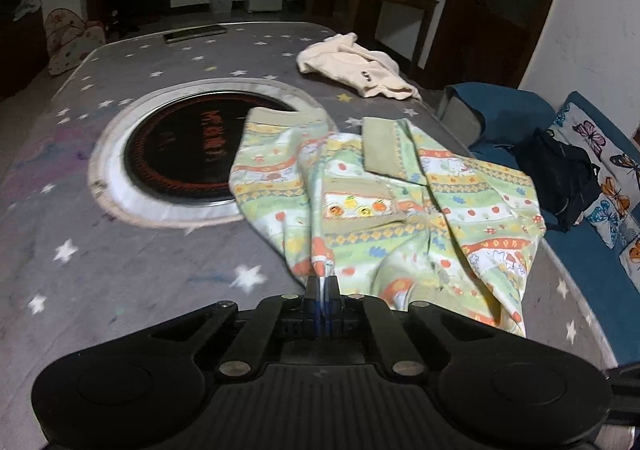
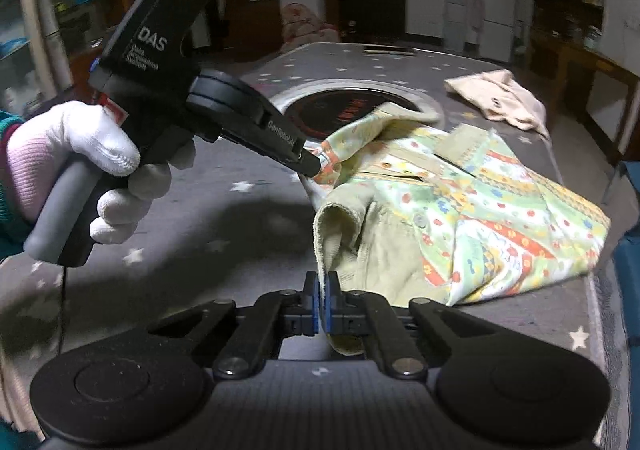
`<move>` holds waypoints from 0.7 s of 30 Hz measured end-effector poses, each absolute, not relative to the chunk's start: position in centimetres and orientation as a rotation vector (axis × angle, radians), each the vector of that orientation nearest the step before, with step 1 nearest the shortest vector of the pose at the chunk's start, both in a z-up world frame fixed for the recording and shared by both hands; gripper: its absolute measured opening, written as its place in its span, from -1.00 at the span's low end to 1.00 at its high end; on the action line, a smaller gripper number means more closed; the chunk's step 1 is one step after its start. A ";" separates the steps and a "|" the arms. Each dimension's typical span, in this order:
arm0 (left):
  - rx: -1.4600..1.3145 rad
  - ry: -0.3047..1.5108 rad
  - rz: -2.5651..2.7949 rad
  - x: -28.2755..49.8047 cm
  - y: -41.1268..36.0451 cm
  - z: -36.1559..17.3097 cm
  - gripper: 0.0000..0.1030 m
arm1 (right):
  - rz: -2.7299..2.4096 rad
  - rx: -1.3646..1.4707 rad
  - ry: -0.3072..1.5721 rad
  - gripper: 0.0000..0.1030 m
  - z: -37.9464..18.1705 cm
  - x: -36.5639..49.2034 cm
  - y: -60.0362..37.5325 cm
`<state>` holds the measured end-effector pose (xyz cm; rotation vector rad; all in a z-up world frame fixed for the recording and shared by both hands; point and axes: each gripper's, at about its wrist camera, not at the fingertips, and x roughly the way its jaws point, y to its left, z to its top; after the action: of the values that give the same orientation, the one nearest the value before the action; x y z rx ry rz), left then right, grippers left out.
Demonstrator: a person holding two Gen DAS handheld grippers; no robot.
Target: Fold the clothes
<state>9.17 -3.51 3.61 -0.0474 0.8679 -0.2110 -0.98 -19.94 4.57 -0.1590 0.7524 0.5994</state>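
Observation:
A small patterned jacket (image 1: 400, 210), green, yellow and orange with khaki cuffs, lies rumpled on the grey star-print table cover (image 1: 120, 250). My left gripper (image 1: 322, 282) is shut on a pinched edge of its fabric. From the right wrist view the same jacket (image 2: 480, 210) spreads to the right, and my right gripper (image 2: 322, 282) is shut on its khaki hem. The left gripper (image 2: 314, 166), held by a white-gloved hand (image 2: 80, 154), bites the jacket's far edge there. A cream garment (image 1: 356, 66) lies crumpled farther back.
A round black hotplate (image 1: 188, 154) with a pale ring is set in the table, partly under the jacket. A flat phone-like object (image 1: 196, 33) lies at the far edge. A blue sofa (image 1: 592, 250) with butterfly cushions and a black bag (image 1: 560, 178) stands to the right.

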 end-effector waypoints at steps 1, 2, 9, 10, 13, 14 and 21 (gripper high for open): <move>-0.046 0.869 -0.207 8.6 -2.9 3.6 -0.96 | 0.627 -0.166 0.751 -0.96 4.8 -1.5 -19.7; -0.045 0.870 -0.203 8.0 -2.3 3.5 -0.96 | 0.655 -0.173 0.749 -0.96 5.1 -1.9 -19.5; -0.037 0.893 -0.156 3.2 2.2 3.2 -0.96 | 0.801 -0.193 0.727 -0.85 7.1 -4.6 -17.9; -0.036 0.894 -0.153 2.6 2.8 3.3 -0.96 | 0.804 -0.186 0.724 -0.85 7.4 -4.6 -17.8; -0.019 0.911 -0.141 0.8 4.1 3.7 -0.96 | 0.772 -0.183 0.716 -0.80 7.9 -4.2 -17.8; -0.012 0.917 -0.137 0.2 4.5 3.9 -0.96 | 0.754 -0.177 0.718 -0.78 7.9 -3.7 -17.8; 0.038 0.991 -0.115 -3.0 6.9 4.4 -0.94 | 0.569 -0.130 0.747 -0.57 7.0 1.8 -18.7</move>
<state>-2.97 6.95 4.36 0.0377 0.9909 -0.1147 1.78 -18.67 6.96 -0.1301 0.7466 0.5689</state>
